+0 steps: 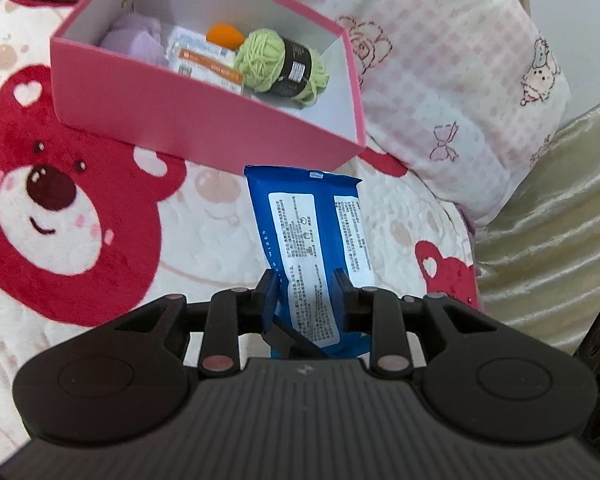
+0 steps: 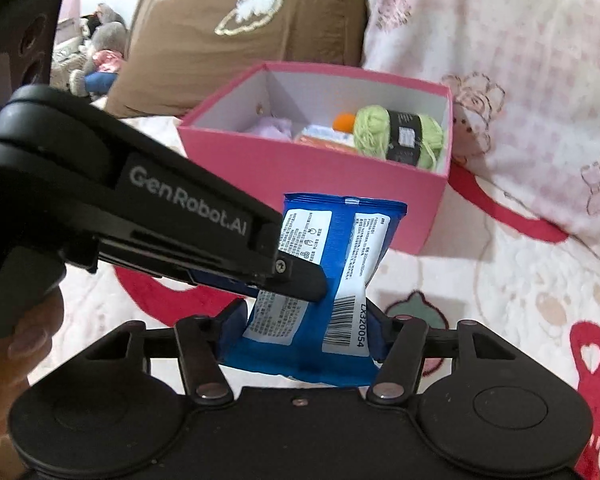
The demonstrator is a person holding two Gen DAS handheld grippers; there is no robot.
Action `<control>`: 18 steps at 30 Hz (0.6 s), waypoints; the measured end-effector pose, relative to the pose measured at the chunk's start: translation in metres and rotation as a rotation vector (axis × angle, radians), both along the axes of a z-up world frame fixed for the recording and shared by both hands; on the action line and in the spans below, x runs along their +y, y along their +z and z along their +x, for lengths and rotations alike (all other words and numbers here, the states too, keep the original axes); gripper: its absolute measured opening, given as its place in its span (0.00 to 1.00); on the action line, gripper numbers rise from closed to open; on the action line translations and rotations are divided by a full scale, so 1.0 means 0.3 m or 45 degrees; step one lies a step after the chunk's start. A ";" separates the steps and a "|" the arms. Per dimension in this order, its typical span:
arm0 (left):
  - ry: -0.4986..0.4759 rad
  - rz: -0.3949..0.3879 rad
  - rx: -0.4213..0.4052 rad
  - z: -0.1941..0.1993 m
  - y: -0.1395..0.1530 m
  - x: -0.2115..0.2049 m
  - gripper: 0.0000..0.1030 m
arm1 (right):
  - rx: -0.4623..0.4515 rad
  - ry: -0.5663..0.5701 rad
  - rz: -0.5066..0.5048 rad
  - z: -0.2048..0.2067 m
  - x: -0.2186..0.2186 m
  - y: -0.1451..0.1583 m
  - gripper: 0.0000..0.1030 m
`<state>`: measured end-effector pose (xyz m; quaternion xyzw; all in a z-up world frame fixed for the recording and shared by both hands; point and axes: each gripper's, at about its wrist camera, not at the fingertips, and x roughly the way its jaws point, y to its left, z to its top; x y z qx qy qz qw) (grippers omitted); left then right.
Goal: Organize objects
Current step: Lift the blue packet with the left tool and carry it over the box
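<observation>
The left hand-held gripper [image 1: 305,292] pinches the blue wipes pack [image 1: 314,248] near its lower end, pads pressed into both long sides so the pack stands up and away from the camera, label side showing. The right hand-held gripper [image 2: 306,330] also pinches the same pack [image 2: 340,240] at its bottom, where the wrapper is squeezed in at the waist beside the barcode; the left one reaches in from the left of that view and crosses the pack's face. A hand [image 2: 24,332] shows at the left edge of the right wrist view, around the left tool's grip. The pack hangs above a bear-print blanket [image 1: 60,208], apart from it, with bare blanket on both sides. Just beyond the pack's top edge stands an open pink box [image 1: 172,108], its near wall facing the pack. Inside lie a green yarn ball [image 1: 260,60] against the right wall, an orange ball [image 1: 222,34], a white packet [image 1: 200,56] and a lilac soft thing [image 1: 136,40] at the left; some floor is bare at the near right corner. A pink checked pillow [image 1: 440,60] lies close by the box's right wall, and a brown cushion [image 2: 240,28] stands behind it.
</observation>
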<state>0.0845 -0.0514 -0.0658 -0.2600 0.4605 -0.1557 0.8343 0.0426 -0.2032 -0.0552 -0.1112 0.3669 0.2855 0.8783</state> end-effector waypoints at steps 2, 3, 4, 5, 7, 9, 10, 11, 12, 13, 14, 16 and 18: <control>0.002 0.025 -0.016 -0.009 0.024 0.003 0.26 | 0.005 -0.002 0.024 -0.006 0.001 0.020 0.61; 0.000 0.033 -0.025 -0.012 0.033 0.004 0.26 | 0.016 -0.002 0.038 -0.002 0.002 0.027 0.61; -0.003 0.031 -0.036 -0.012 0.045 0.007 0.27 | 0.021 -0.001 0.050 0.000 0.004 0.036 0.61; -0.003 0.026 -0.043 -0.011 0.056 0.013 0.27 | 0.019 -0.003 0.055 -0.004 -0.001 0.045 0.61; -0.003 0.021 -0.060 -0.012 0.077 0.021 0.27 | 0.021 -0.009 0.063 0.004 0.001 0.065 0.61; 0.003 0.018 -0.074 -0.008 0.095 0.028 0.27 | 0.038 -0.020 0.084 0.002 0.001 0.082 0.63; 0.007 0.015 -0.079 -0.004 0.103 0.031 0.27 | 0.047 -0.024 0.095 0.008 0.002 0.093 0.63; 0.009 0.012 -0.084 0.000 0.111 0.035 0.27 | 0.053 -0.027 0.102 0.013 0.005 0.101 0.63; 0.013 0.007 -0.086 0.005 0.117 0.040 0.27 | 0.059 -0.029 0.108 0.017 0.007 0.110 0.63; 0.018 0.001 -0.085 0.012 0.123 0.044 0.27 | 0.071 -0.032 0.115 0.035 0.011 0.116 0.63; 0.022 -0.003 -0.084 0.018 0.129 0.047 0.27 | 0.087 -0.038 0.125 0.045 0.011 0.121 0.63; 0.027 -0.010 -0.082 0.030 0.141 0.052 0.27 | 0.141 -0.055 0.155 0.067 0.005 0.136 0.63; 0.030 -0.011 -0.094 0.036 0.153 0.052 0.27 | 0.221 -0.078 0.202 0.105 -0.006 0.145 0.63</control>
